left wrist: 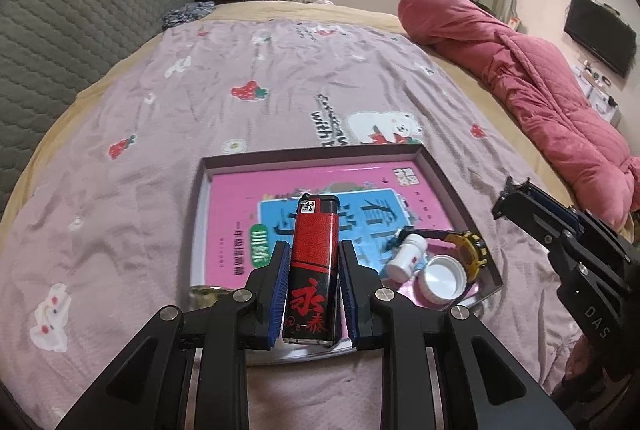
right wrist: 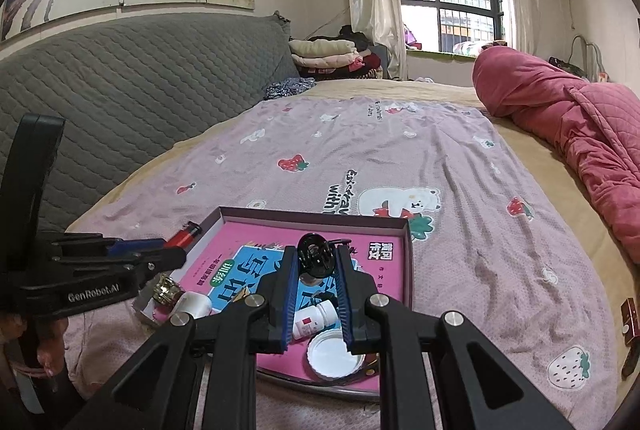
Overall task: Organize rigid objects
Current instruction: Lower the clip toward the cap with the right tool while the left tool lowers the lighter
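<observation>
My left gripper [left wrist: 313,250] is shut on a red and black lighter [left wrist: 313,270], held upright over the near edge of a shallow tray [left wrist: 452,189]. The tray holds a pink book [left wrist: 240,222], a small white bottle [left wrist: 406,257], a white lid [left wrist: 442,277] and a yellow and black watch [left wrist: 472,254]. My right gripper [right wrist: 318,254] is shut on a small black clip-like object [right wrist: 316,256] above the tray [right wrist: 409,262]. The bottle [right wrist: 314,318] and lid [right wrist: 335,356] lie below it. The lighter's red end [right wrist: 184,234] shows in the left gripper [right wrist: 160,250].
The tray lies on a bed with a lilac strawberry-print sheet [left wrist: 240,77]. A rolled pink quilt [left wrist: 540,81] lies along the right. A grey quilted headboard [right wrist: 140,93] is at the left. A gold-capped small jar [right wrist: 166,290] sits at the tray's left corner. Folded clothes [right wrist: 328,55] are far back.
</observation>
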Demonstrator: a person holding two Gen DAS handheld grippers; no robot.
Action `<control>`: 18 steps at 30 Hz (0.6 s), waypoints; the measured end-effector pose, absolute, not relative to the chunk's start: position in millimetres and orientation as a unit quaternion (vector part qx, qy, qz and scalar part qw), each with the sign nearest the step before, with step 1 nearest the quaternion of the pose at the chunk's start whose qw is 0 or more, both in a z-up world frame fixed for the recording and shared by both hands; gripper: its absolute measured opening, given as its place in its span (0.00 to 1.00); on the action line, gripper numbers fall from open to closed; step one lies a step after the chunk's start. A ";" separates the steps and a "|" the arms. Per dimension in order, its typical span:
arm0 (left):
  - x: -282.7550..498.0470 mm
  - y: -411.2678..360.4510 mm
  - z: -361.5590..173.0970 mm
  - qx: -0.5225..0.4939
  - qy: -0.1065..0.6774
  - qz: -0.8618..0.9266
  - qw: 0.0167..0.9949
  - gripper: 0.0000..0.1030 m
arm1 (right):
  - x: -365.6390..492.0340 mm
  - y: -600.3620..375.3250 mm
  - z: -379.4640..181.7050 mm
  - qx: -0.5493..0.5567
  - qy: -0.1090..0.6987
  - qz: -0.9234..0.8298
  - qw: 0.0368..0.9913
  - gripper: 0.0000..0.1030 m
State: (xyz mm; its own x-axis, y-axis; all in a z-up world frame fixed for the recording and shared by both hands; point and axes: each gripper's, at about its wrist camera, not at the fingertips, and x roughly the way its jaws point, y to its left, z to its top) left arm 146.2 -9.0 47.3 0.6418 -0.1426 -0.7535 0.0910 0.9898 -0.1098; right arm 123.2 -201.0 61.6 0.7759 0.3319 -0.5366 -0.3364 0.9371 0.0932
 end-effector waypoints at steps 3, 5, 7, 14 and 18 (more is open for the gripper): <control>146.8 -16.9 43.0 -0.028 0.421 -0.068 0.904 0.24 | 124.7 -201.9 59.4 -0.004 0.286 0.178 0.942 0.18; 147.6 -22.1 38.0 -0.027 0.426 -0.072 0.901 0.24 | 124.8 -202.0 57.6 -0.007 0.286 0.178 0.941 0.18; 148.1 -26.4 34.5 -0.027 0.428 -0.075 0.900 0.24 | 125.3 -202.4 55.2 -0.010 0.288 0.178 0.941 0.18; 151.2 -42.5 23.7 -0.021 0.436 -0.083 0.896 0.24 | 129.9 -209.8 44.4 -0.006 0.302 0.176 0.937 0.18; 151.1 -47.0 18.1 -0.018 0.440 -0.084 0.894 0.24 | 132.7 -215.1 36.7 -0.001 0.313 0.172 0.934 0.18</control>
State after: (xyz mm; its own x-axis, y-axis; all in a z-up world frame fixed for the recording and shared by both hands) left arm 151.1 -47.0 18.1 0.5982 -0.1664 -0.7839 0.1340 0.9852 -0.1069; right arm 132.7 -215.1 36.7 0.7445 0.3216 -0.5850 -0.3224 0.9406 0.1068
